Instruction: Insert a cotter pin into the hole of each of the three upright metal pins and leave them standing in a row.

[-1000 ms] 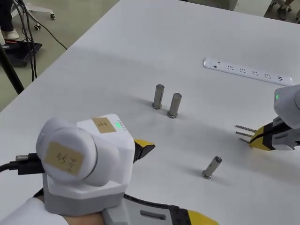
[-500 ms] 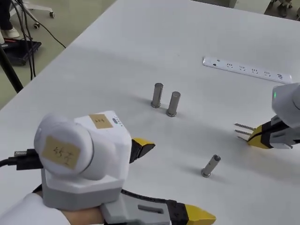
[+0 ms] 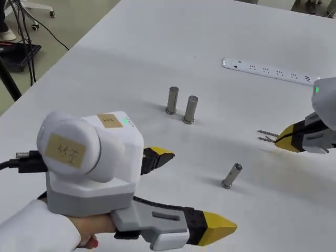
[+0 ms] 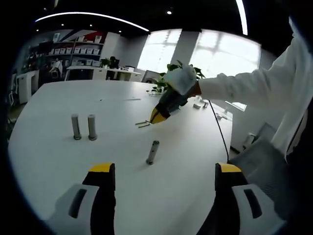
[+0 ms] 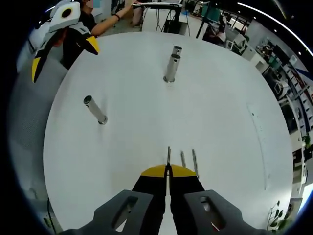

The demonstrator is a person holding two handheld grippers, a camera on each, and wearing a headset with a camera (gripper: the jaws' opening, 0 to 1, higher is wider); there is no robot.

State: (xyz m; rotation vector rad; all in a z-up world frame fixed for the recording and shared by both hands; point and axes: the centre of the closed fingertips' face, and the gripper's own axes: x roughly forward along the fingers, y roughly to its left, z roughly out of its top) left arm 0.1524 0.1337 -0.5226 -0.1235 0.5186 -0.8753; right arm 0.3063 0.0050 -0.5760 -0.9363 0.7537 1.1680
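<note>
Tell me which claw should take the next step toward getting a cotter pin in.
Right. The right claw is shut on one of the cotter pins, so it looks ready to carry. The left claw is open and empty, back from the metal pins.

**Open Table, Few Obstacles**

Bare table (image 3: pixel 105 79) stretched between the left gripper (image 3: pixel 194 191) and right gripper (image 3: pixel 278 143). One pin (image 3: pixel 172 100) and a second pin (image 3: pixel 190 109) stood close, a narrow gap between. A third pin (image 3: pixel 231 175) sat well apart, room all around. Cotter pins (image 3: pixel 266 136) lay by the right gripper's tip; a power strip (image 3: pixel 268 72) edged the far side.
</note>
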